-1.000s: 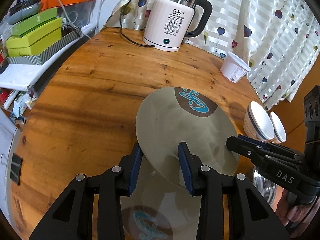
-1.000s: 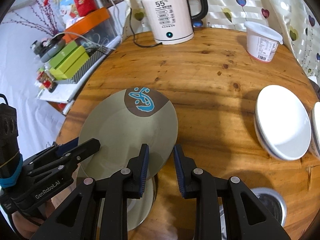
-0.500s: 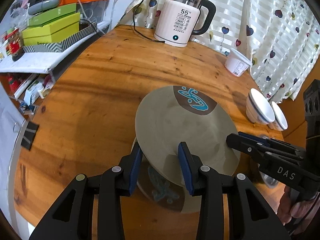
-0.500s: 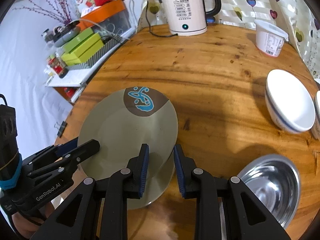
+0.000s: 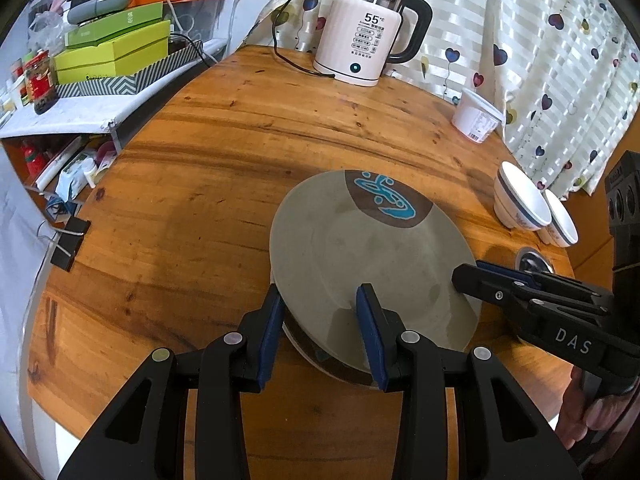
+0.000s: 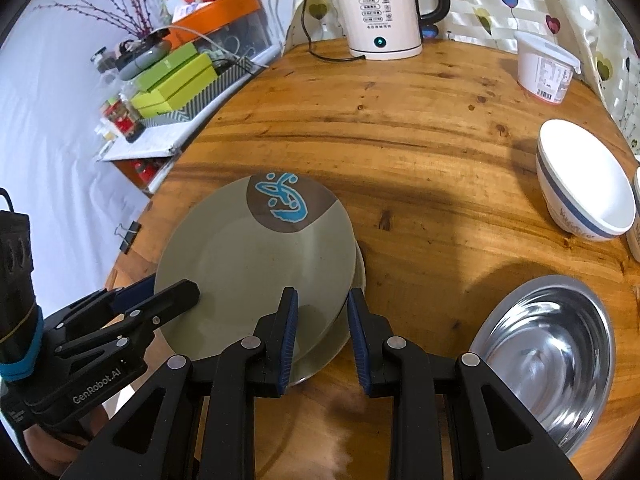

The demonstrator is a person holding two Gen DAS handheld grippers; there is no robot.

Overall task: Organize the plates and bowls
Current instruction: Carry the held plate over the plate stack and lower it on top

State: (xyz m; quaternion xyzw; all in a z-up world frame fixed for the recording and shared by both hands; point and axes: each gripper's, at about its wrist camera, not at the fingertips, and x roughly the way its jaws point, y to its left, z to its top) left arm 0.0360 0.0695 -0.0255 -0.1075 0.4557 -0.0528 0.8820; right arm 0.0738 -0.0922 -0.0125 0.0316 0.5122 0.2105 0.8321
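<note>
An olive plate [image 5: 360,264] with a brown patch and a blue fish drawing is held between both grippers, slightly tilted, just above the wooden table [image 5: 200,200]. My left gripper [image 5: 320,300] is shut on its near rim. My right gripper [image 6: 322,300] is shut on its rim at the other side. Each gripper also shows in the other's view: the right gripper [image 5: 472,272] and the left gripper [image 6: 176,292]. A second plate [image 6: 340,340] of the same kind lies right under it, mostly covered, with only a sliver of it [image 5: 320,356] showing.
Two white bowls [image 5: 520,204] with a blue band stand at the right edge. A steel bowl [image 6: 548,344] sits near right. At the back are a kettle [image 5: 368,48], its cord and a white tub [image 5: 476,116]. A binder clip [image 5: 70,240] grips the left edge; a cluttered shelf lies beyond.
Both grippers have carried the plate toward the near side and lower, over the second plate. That plate stuck out below before and is now almost covered.
</note>
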